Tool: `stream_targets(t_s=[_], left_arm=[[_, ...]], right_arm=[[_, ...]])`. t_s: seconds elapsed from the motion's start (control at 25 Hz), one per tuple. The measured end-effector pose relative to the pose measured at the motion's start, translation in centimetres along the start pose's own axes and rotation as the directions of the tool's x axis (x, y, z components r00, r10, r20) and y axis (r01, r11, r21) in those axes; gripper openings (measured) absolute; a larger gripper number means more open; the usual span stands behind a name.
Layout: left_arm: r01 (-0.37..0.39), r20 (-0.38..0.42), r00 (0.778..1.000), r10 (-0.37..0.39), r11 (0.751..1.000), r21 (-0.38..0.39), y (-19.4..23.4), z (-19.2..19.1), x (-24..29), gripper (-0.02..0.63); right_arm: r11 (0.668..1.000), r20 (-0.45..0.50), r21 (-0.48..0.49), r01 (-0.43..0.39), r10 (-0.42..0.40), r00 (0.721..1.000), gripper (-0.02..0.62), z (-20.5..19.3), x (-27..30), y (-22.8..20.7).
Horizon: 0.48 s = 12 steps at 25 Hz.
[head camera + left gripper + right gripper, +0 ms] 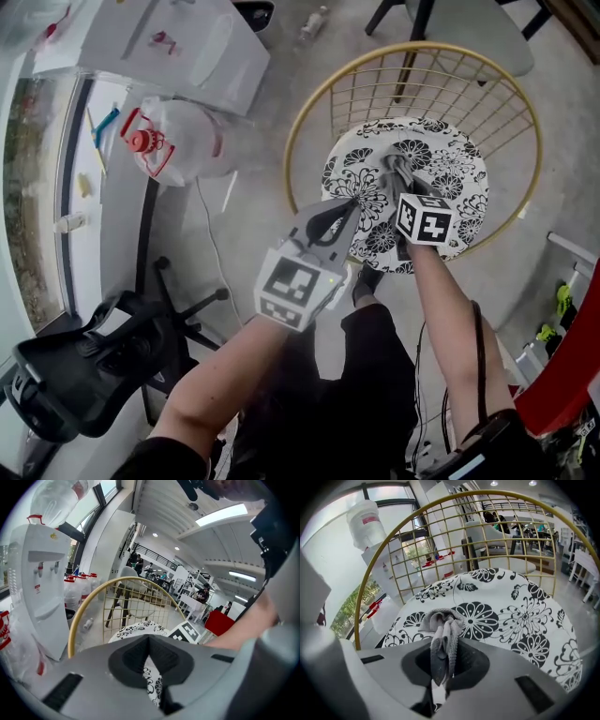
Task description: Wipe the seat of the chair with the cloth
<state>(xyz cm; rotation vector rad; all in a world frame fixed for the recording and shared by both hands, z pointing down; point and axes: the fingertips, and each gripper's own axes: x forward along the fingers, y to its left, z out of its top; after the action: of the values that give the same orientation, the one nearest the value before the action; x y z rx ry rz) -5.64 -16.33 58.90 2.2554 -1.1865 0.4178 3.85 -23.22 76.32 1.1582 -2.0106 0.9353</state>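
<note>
Grey cloth rests on the floral seat of the gold wire chair, upper right in the head view, clamped by the right gripper; left gripper view: left gripper jaws together, empty, lower centre; right gripper view: jaws pinching the bunched cloth, lower centre

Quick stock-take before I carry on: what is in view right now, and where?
Chair: one, gold wire back, black-and-white floral seat, directly ahead.
Cloth: one, grey, bunched between the right gripper's jaws, over the seat.
Water dispenser: one, white, far left.
Water jugs: several, clear with red caps, beside the dispenser.
Office chair: one, black, near left on the floor.
Left gripper: one, grey, jaws together and empty, at the seat's near-left edge.
Right gripper: one, grey, clamped on the cloth, over the seat's middle.
</note>
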Motion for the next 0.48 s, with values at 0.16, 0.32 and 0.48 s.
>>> stream_targets(t_s=[0.16,0.32,0.48], left_arm=[[0.015,-0.007,1.000,-0.015,1.000,0.008,-0.7,-0.5,-0.1,0.007],[0.025,-0.022,0.999,-0.025,1.000,0.013,-1.6,-1.3,-0.4,0.006],[0.033,-0.026,0.999,-0.033,0.999,0.013,-2.6,-1.8,-1.1,0.006]], right_arm=[[1.000,-0.046,0.004,-0.017,0.017,0.999,0.021,-3.5,-0.8,1.2],[0.999,-0.088,0.015,-0.036,0.037,0.995,0.021,-7.0,-2.1,2.7],[0.998,-0.133,0.046,-0.045,0.050,0.990,0.021,-10.4,-3.7,3.9]])
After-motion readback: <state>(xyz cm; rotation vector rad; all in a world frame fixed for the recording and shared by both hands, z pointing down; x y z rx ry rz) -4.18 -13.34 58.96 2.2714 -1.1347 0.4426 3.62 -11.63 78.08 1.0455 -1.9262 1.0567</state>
